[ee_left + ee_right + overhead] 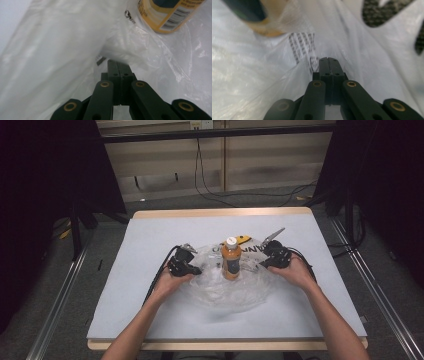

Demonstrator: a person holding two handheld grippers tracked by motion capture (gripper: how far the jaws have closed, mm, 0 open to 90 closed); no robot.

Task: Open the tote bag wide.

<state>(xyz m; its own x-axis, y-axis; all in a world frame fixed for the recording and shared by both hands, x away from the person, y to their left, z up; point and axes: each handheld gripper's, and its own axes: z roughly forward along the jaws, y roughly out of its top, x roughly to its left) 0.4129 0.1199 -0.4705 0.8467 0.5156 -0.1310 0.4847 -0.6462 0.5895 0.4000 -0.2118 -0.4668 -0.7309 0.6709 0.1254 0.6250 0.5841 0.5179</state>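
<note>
Orange bottle (230, 260) stands upright mid-table (150, 310), inside a crumpled clear plastic bag (220, 292). Left gripper (186, 266) has its jaws closed, pinching the bag's left edge; right gripper (274, 257) likewise clamps the right edge. Bag film crowds both gripper views. A yellow item (243, 239) lies just beyond the bottle, partly hidden.

A pale grey table (150, 240) with a wooden edge. A crumpled clear plastic bag (225, 287) lies at its centre.
</note>
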